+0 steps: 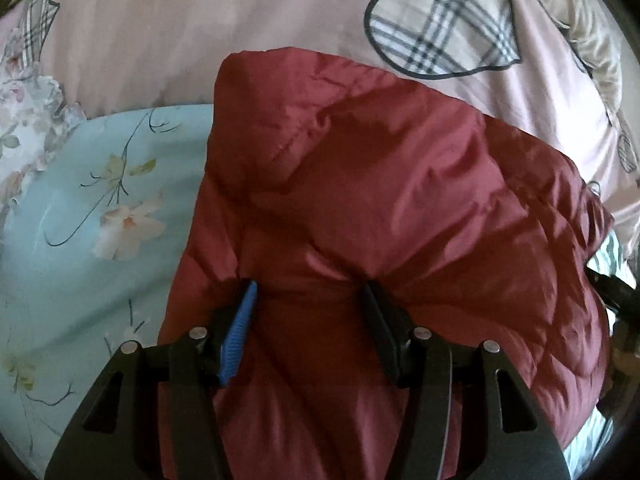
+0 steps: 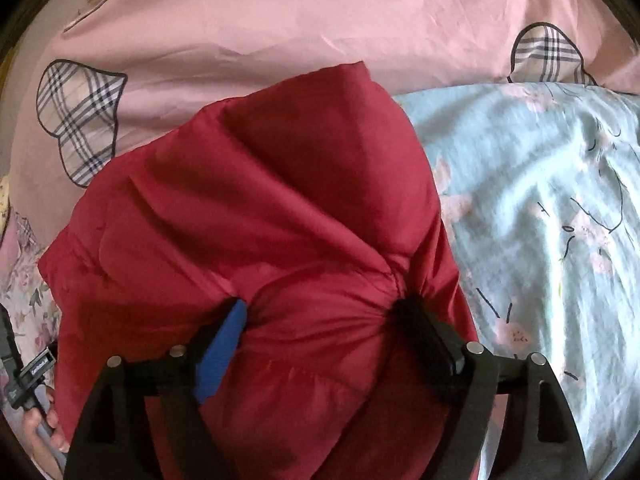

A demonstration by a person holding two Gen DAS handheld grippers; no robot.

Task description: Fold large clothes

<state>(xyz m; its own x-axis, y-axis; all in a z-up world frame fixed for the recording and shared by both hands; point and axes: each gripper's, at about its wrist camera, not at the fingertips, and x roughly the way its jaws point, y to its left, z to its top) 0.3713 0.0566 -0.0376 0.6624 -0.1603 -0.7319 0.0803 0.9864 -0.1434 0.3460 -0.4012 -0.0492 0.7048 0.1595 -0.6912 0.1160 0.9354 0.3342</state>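
Bedding fills both views: a pale blue flowered sheet (image 1: 92, 184) lies next to a pink cover (image 1: 168, 28) printed with checked shapes, and on them rests a big dark red padded jacket (image 1: 360, 184). Nearest the left camera, the left gripper (image 1: 310, 300) has its fingers pressed into a thick roll of the jacket, the blue pad (image 1: 239, 340) on one side and the black finger on the other, with padding bulging between them, so it is clamped on the cloth. The right gripper (image 2: 320, 320) does the same at its own edge, where the fabric puckers into tight gathers at the black finger, a firm pinch on a bulky bunch. Past the fingers the jacket humps up into a rounded fold whose top reaches toward the pink cover, while the blue sheet (image 2: 540, 208) shows bare on the right gripper's outer side. The person's left hand (image 2: 44, 428) appears at the lower left of the right view, beside the jacket. I judge the step in hand to be carrying a held edge over to make a fold. To do it well, both grippers should travel level and together, keeping the edge taut between them, since slick puffy fabric can slip from a pinch. Lay it down squarely before releasing, then press out the trapped air.
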